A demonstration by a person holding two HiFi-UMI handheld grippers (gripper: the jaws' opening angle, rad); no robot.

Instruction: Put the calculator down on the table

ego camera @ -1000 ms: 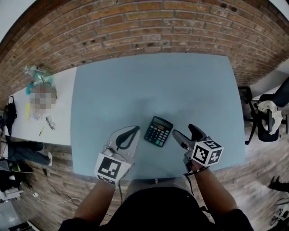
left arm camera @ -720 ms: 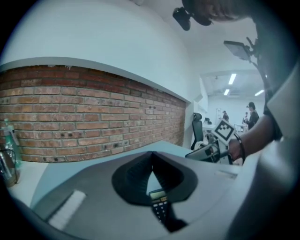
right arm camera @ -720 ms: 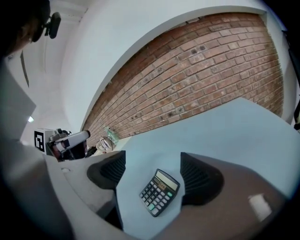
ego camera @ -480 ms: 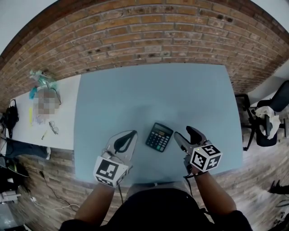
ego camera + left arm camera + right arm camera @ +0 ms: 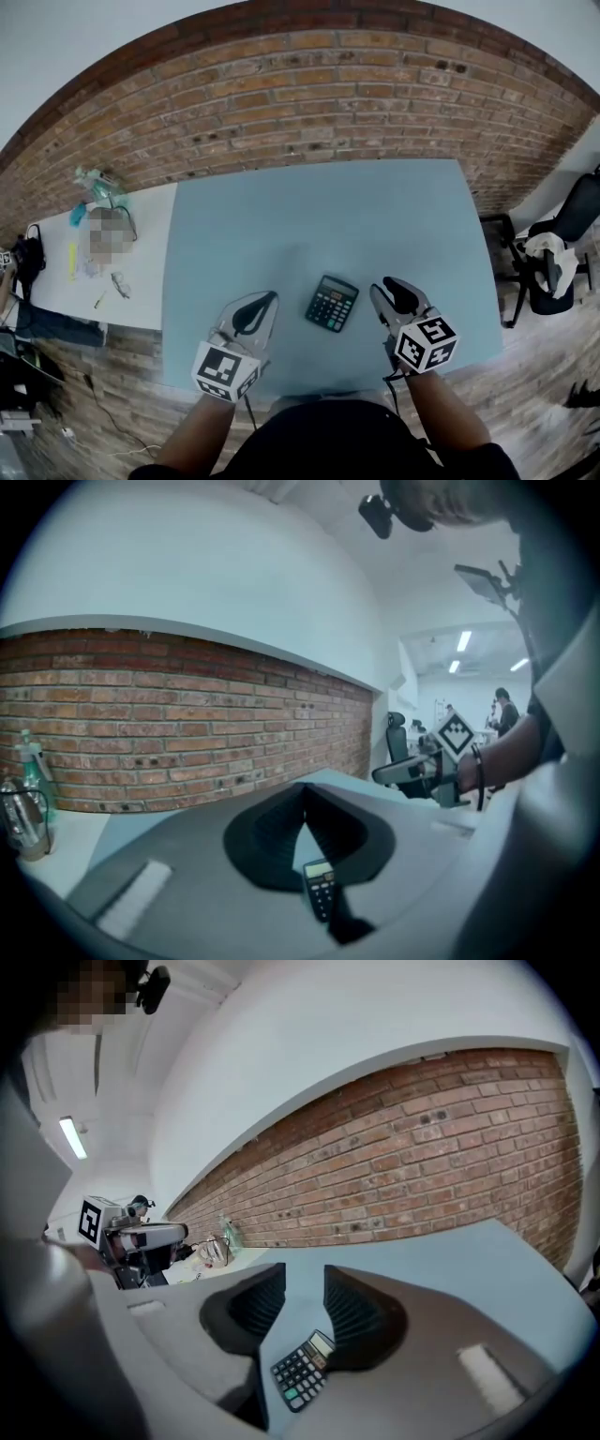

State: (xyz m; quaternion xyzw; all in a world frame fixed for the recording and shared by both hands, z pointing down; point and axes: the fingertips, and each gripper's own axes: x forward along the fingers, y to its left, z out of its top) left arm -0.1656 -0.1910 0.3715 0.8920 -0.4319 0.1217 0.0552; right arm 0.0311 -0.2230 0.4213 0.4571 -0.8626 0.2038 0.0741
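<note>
A black calculator (image 5: 332, 303) lies flat on the light blue table (image 5: 319, 216), keys up, untouched; it also shows low between the jaws in the left gripper view (image 5: 320, 891) and the right gripper view (image 5: 302, 1371). My left gripper (image 5: 269, 298) hovers to its left, shut, the tips meeting (image 5: 302, 789) with nothing in them. To the calculator's right hangs my right gripper (image 5: 387, 289). Its jaws have just been closing, but a narrow gap (image 5: 305, 1283) still stands between them and holds nothing. Both grippers are above the table, apart from the calculator.
A brick wall (image 5: 328, 94) runs behind the table. A white side table (image 5: 56, 272) with bottles (image 5: 98, 183) and small items adjoins the left edge. An office chair (image 5: 553, 262) stands off the right edge. The table's front edge is just below my grippers.
The right gripper's jaws have narrowed from wide open to a small gap, and it has rolled. Both grippers have lifted slightly. The calculator has stayed where it lies.
</note>
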